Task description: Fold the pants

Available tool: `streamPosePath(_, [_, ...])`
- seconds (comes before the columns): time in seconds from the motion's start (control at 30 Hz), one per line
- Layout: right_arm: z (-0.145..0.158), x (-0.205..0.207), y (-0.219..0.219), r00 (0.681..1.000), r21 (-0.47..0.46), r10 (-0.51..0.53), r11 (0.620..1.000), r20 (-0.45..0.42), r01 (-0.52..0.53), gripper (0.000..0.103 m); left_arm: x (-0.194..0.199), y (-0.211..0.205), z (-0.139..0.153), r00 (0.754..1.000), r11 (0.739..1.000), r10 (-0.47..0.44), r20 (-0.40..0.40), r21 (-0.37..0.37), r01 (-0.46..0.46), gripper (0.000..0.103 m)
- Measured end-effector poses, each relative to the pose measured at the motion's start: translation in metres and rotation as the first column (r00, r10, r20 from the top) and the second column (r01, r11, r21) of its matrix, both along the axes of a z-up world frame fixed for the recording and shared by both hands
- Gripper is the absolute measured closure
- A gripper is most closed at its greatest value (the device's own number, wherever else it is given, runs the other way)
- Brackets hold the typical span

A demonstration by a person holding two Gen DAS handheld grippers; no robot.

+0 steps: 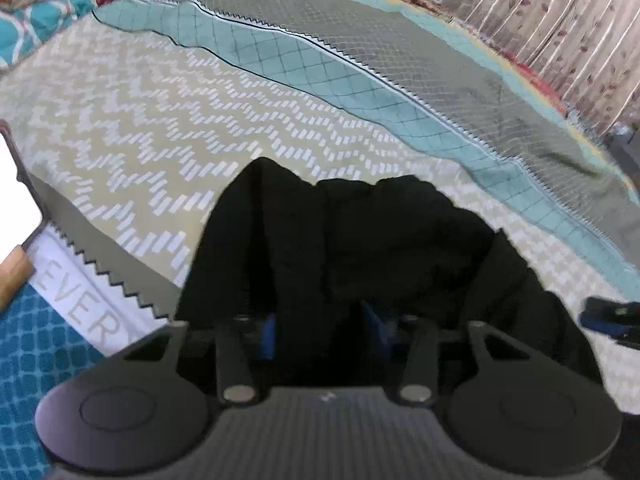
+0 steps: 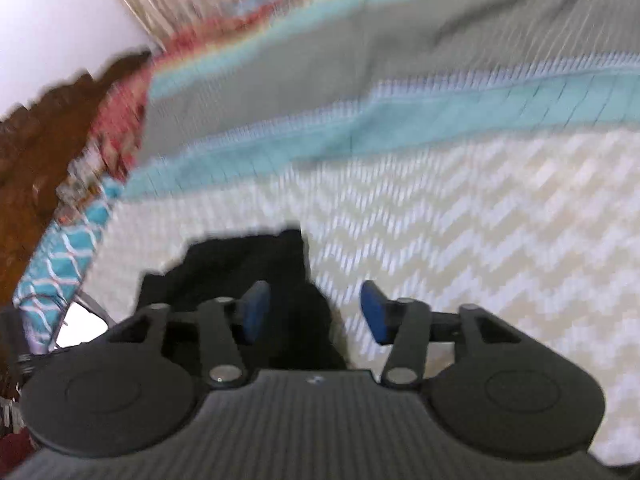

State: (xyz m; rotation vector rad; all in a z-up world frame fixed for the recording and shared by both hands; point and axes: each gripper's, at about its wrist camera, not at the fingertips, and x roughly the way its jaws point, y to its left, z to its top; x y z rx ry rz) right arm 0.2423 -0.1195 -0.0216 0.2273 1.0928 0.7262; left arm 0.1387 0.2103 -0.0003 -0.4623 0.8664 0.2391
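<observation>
The black pants [image 1: 360, 248] lie bunched on the patterned bedspread [image 1: 160, 140]. In the left wrist view my left gripper [image 1: 322, 330] has its blue fingers wide apart, with black cloth lying between and over them. In the right wrist view, which is blurred, my right gripper [image 2: 314, 312] is open above the bed. A corner of the pants [image 2: 256, 256] lies under and between its left finger and the gap; the right finger [image 2: 374, 312] is over bare bedspread [image 2: 480, 220]. The right gripper also shows at the right edge of the left wrist view [image 1: 612, 320].
The bedspread has beige zigzag, teal and grey bands [image 1: 400, 92]. A curtain [image 1: 540, 12] hangs beyond the far edge. A white band with letters [image 1: 84, 312] and a white object [image 1: 16, 200] sit at the left. A brown floor [image 2: 40, 152] lies off the bed's left edge.
</observation>
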Motion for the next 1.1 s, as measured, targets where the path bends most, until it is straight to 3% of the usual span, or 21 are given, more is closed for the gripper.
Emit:
streamPosePath(0.07, [-0.006,-0.004,0.004,0.998,0.003,-0.008,1.000,-0.067,0.009,0.092,0.000,0.001,0.001,1.000,1.000,-0.011,-0.004,0.002,0.011,0.087])
streamPosePath(0.1, [0.000,-0.008,-0.001,0.998,0.016,-0.048,0.999,-0.043,0.049,0.093,-0.002,0.002,0.002,1.000,1.000,-0.013,0.004,-0.008,0.013,0.091])
streamPosePath(0.2, [0.038,-0.013,-0.046,0.987,0.145,-0.156,0.978,0.042,0.149,0.097,-0.007,0.004,0.005,1.000,1.000,-0.009,0.017,-0.011,0.009,0.091])
streamPosePath(0.3, [0.086,-0.016,-0.100,0.936,0.223,-0.304,0.939,0.177,0.262,0.097,-0.007,0.003,0.002,1.000,1.000,-0.002,0.009,-0.002,0.002,0.091])
streamPosePath(0.4, [0.130,-0.020,-0.167,0.826,0.298,-0.494,0.859,0.271,0.416,0.097,-0.009,0.002,0.002,1.000,1.000,0.003,0.014,-0.003,-0.003,0.091])
streamPosePath(0.43, [0.141,-0.024,-0.189,0.777,0.320,-0.556,0.824,0.296,0.467,0.097,-0.009,0.002,0.002,1.000,1.000,0.004,0.014,-0.005,-0.004,0.091])
streamPosePath(0.5, [0.162,-0.041,-0.235,0.646,0.365,-0.668,0.744,0.370,0.560,0.097,-0.009,0.004,0.003,1.000,1.000,0.003,0.015,-0.012,-0.003,0.091])
streamPosePath(0.57, [0.166,-0.059,-0.264,0.527,0.351,-0.723,0.684,0.447,0.640,0.097,-0.009,0.003,0.003,1.000,1.000,0.004,0.014,-0.011,-0.004,0.087])
streamPosePath(0.63, [0.161,-0.069,-0.283,0.472,0.275,-0.727,0.650,0.499,0.709,0.089,-0.009,0.002,0.005,1.000,1.000,0.003,0.017,0.006,-0.003,0.082])
streamPosePath(0.67, [0.154,-0.070,-0.293,0.478,0.210,-0.721,0.637,0.501,0.741,0.072,-0.009,0.003,0.007,1.000,1.000,-0.002,0.021,0.013,0.002,0.075])
streamPosePath(0.7, [0.144,-0.071,-0.302,0.488,0.144,-0.720,0.621,0.493,0.770,0.047,-0.009,0.003,0.009,1.000,1.000,-0.008,0.027,0.018,0.008,0.074])
streamPosePath(0.77, [0.126,-0.080,-0.318,0.489,0.059,-0.728,0.584,0.481,0.810,0.045,-0.010,0.003,0.014,0.999,1.000,-0.016,0.036,0.026,0.015,0.069])
streamPosePath(0.8, [0.118,-0.087,-0.325,0.492,0.039,-0.728,0.577,0.478,0.816,0.045,-0.010,0.004,0.017,0.999,0.999,-0.017,0.043,0.031,0.016,0.061])
streamPosePath(0.87, [0.106,-0.100,-0.338,0.463,0.027,-0.742,0.542,0.484,0.840,0.045,-0.012,0.004,0.023,0.998,0.998,-0.002,0.059,0.056,-0.001,0.044])
streamPosePath(0.97, [0.094,-0.110,-0.355,0.430,0.026,-0.792,0.488,0.433,0.872,0.045,-0.013,0.010,0.028,0.998,0.999,-0.008,0.064,0.048,0.005,0.043])
streamPosePath(1.03, [0.089,-0.110,-0.357,0.443,0.026,-0.807,0.490,0.390,0.871,0.045,-0.012,0.016,0.029,0.998,0.999,-0.002,0.060,0.048,-0.001,0.040])
streamPosePath(1.1, [0.088,-0.101,-0.360,0.451,0.025,-0.815,0.493,0.364,0.870,0.045,-0.006,0.023,0.029,0.999,0.997,0.020,0.046,0.070,-0.023,0.029])
